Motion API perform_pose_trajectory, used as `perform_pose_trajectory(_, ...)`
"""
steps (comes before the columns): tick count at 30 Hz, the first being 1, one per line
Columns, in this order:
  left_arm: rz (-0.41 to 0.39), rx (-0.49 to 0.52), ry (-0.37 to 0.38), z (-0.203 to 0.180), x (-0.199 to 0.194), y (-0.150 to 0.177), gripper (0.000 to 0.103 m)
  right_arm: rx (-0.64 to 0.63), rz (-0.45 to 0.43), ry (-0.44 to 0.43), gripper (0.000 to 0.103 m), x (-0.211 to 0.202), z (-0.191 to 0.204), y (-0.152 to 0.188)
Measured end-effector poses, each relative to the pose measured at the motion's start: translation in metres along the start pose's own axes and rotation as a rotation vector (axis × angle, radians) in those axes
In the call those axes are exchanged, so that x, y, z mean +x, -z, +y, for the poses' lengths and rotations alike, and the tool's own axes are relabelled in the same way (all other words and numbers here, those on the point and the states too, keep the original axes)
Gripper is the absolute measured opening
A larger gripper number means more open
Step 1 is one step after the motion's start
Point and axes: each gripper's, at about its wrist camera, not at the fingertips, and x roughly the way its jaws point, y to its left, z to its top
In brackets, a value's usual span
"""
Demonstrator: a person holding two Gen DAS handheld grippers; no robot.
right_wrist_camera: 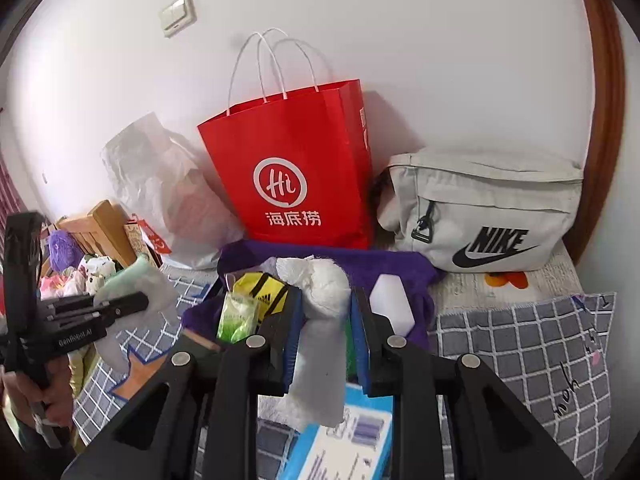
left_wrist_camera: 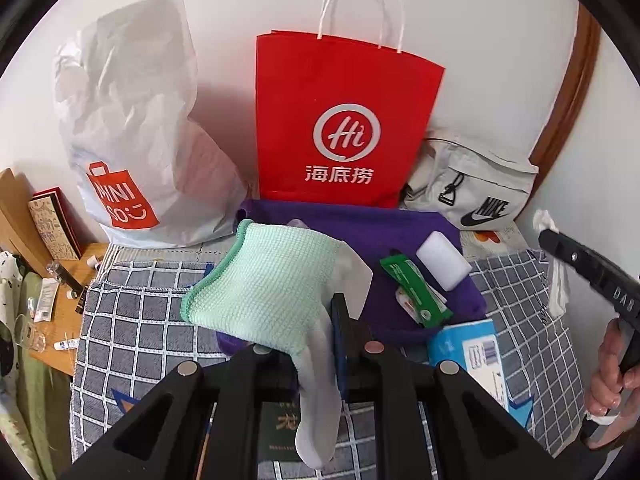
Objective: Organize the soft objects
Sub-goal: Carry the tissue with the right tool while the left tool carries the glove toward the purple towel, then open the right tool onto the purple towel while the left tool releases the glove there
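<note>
A bed (left_wrist_camera: 132, 304) with a grey checked cover stands against a white wall, and many things lie on it. The left gripper (left_wrist_camera: 312, 336) is clenched on a mint green cloth (left_wrist_camera: 264, 280), which hangs in the air over the bed; the jaws pinch it at one edge, where a paler grey layer (left_wrist_camera: 320, 408) of the same cloth droops down between the fingers. I judge this cloth to be very light and limp, with a waffle weave that is not slippery, so a pinch at the edge or a corner is enough, but the rest will swing and fold by itself. The right gripper (right_wrist_camera: 324, 328) is closed on a white crumpled wad (right_wrist_camera: 324, 292), maybe tissue or thin cloth; it looks fluffy, weak and easy to tear, so it is better to hold it by the thick middle part. Under both grippers lies a purple towel (left_wrist_camera: 360, 224), soft and fuzzy, with a smooth white block (left_wrist_camera: 444, 260) and a green glossy packet (left_wrist_camera: 416, 292) on it. Near them is a stiff blue and white box (left_wrist_camera: 476, 352). Behind, along the wall, there are a wrinkled white plastic bag (left_wrist_camera: 132, 120), a stiff red paper bag (left_wrist_camera: 344, 120) with cord handles, and a grey canvas bag (right_wrist_camera: 488, 208).
</note>
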Motion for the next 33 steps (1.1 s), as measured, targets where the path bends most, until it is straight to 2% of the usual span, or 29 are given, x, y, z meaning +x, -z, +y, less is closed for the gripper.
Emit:
perform_pose_trajectory(4,0.004,-0.010,-0.010,0.007,0.012,-0.005,0.013,0.022,-0.018,-0.018,0.025,0.015,-0.004,-0.013)
perform_pose_trajectory(9,0.022,-0.044,0.016,0.016,0.036,-0.014,0.013,0.025,-0.006,-0.041,0.025,0.040,-0.006,-0.012)
perform_pose_trajectory(15,0.032,-0.042,0.047,0.008,0.063,-0.029,0.013,-0.019,0.072,-0.006,0.025,0.084,-0.009,0.000)
perform_pose_trajectory(24,0.061,-0.083,0.137,0.003,0.115,-0.033,0.013,-0.023,0.122,-0.024,0.025,0.119,-0.019,0.007)
perform_pose_trajectory(33,0.093,-0.045,0.163,-0.006,0.141,-0.029,0.013,-0.014,0.187,-0.029,0.025,0.158,-0.019,0.023)
